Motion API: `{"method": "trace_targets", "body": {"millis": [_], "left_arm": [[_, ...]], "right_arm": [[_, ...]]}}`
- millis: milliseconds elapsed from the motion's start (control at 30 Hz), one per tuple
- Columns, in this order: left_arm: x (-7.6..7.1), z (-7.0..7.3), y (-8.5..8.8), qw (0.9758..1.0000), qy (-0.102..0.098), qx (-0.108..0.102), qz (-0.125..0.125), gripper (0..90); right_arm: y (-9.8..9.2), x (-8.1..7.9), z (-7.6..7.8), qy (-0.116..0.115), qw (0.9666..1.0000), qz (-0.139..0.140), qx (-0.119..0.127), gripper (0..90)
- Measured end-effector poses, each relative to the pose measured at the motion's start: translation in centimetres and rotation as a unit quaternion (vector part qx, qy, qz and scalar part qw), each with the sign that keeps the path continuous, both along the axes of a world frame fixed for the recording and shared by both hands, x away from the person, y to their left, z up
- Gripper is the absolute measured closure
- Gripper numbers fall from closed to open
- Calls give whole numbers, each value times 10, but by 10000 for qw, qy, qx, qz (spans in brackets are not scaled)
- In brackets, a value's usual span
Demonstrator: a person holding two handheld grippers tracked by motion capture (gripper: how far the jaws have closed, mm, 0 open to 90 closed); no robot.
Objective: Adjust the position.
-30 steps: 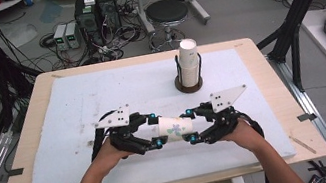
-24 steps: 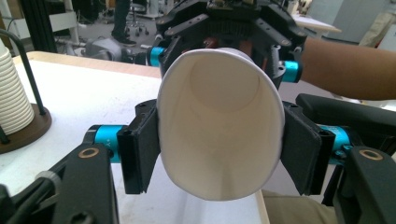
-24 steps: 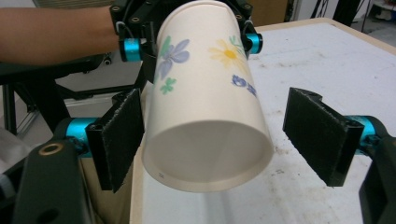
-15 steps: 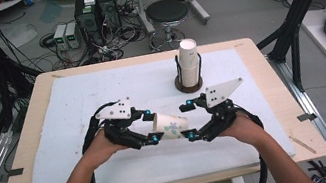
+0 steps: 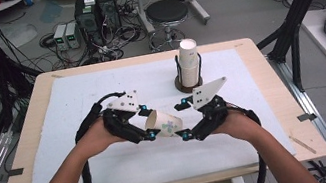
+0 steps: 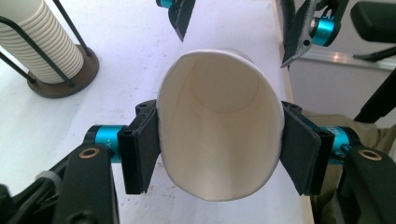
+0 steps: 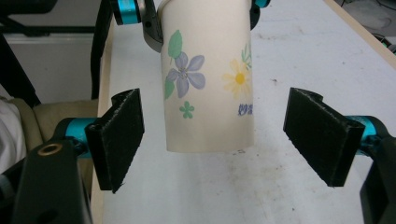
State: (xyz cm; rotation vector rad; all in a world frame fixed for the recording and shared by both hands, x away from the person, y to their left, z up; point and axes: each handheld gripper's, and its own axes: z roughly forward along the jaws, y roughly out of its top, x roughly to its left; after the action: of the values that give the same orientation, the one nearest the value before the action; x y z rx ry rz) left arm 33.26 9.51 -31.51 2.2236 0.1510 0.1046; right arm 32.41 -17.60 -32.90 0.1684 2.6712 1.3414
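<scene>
Between the two hands: the left gripper (image 5: 146, 123) is clamping a flowered paper cup (image 5: 163, 124) near its rim, pads squeezing the mouth into an oval (clear in the left gripper view, cup (image 6: 219, 140)).
Right gripper: the right gripper (image 5: 182, 119) is standing with its jaws apart on either side of the cup's base end (image 7: 208, 79), pads not touching it; its jaws have just been opening.
Cup's place: it is hanging tilted, lifted off the table between the grippers, mouth toward the left hand.
Step in hand: it is looking like a hand-over or separating pull, with the left side now carrying the cup alone.
Doing it well: the person is better off easing the left squeeze (thin paper is already deforming) and keeping the right jaws wide while drawing clear of the base.
Surface: a white mat (image 5: 76, 101) is covering a pale wooden table (image 5: 32, 112), lightly scuffed.
Further back: a stack of cups (image 5: 189, 64) is standing upright in a wire holder (image 5: 189, 83), well apart from the grippers.
Room: a black stool (image 5: 166, 12), computer boxes (image 5: 96, 9) and trailing cables are lying on the grey floor beyond.
</scene>
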Motion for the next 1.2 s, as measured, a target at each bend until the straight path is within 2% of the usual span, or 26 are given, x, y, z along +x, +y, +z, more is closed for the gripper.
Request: {"method": "trace_targets", "body": {"millis": [133, 200, 500, 800, 1200], "left_arm": [[1, 6, -3, 9999, -25, 168, -16, 354], [1, 9, -5, 9994, -78, 330, -47, 354], [3, 17, -13, 9974, -117, 698, -111, 354], [3, 17, -19, 9963, -113, 825, -188, 354], [1, 15, -25, 9957, -164, 892, -205, 350]], "right_arm": [[7, 1, 3, -86, 9997, 37, -227, 207], [10, 2, 4, -113, 9994, 52, -334, 207], [24, 4, 3, -124, 9979, 108, -621, 207], [38, 5, -2, -186, 9948, 129, -998, 228], [42, 7, -4, -207, 9938, 156, -1083, 295]]}}
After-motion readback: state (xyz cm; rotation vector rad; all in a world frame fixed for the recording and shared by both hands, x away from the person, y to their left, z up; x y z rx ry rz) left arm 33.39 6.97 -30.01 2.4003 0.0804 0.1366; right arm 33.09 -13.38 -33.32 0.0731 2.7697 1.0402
